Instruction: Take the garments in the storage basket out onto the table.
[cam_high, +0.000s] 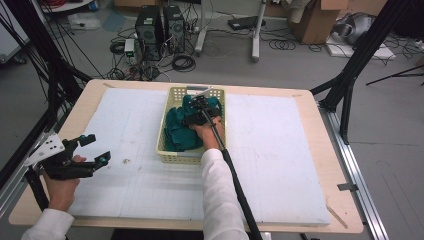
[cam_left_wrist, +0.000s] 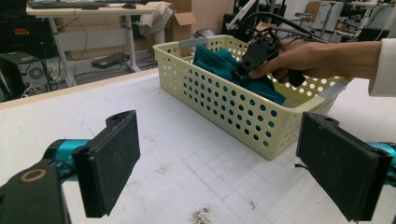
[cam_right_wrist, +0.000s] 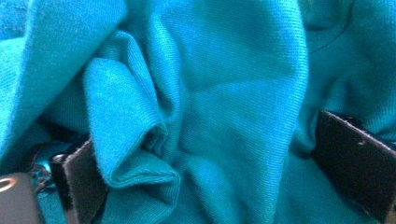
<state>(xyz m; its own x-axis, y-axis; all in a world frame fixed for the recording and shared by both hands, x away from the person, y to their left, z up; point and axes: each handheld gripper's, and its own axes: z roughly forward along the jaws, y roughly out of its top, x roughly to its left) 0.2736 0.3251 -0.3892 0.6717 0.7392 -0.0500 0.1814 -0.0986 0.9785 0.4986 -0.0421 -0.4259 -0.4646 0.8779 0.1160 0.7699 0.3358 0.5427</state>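
High view: the right gripper (cam_high: 200, 111) is pushed down into a crumpled teal cloth (cam_high: 179, 131) that fills a pale yellow perforated basket (cam_high: 167, 152) at the middle of the white-covered table (cam_high: 280, 165). Right gripper view: its jaws stand apart with folds of the cloth bunched between them, not yet pinched. At the table's near left corner, well apart from the basket, the left gripper (cam_high: 95, 150) is held wide and empty.

One basket (cam_high: 172, 150), one teal cloth (cam_high: 179, 131), two grippers (cam_high: 97, 148) (cam_high: 201, 103).
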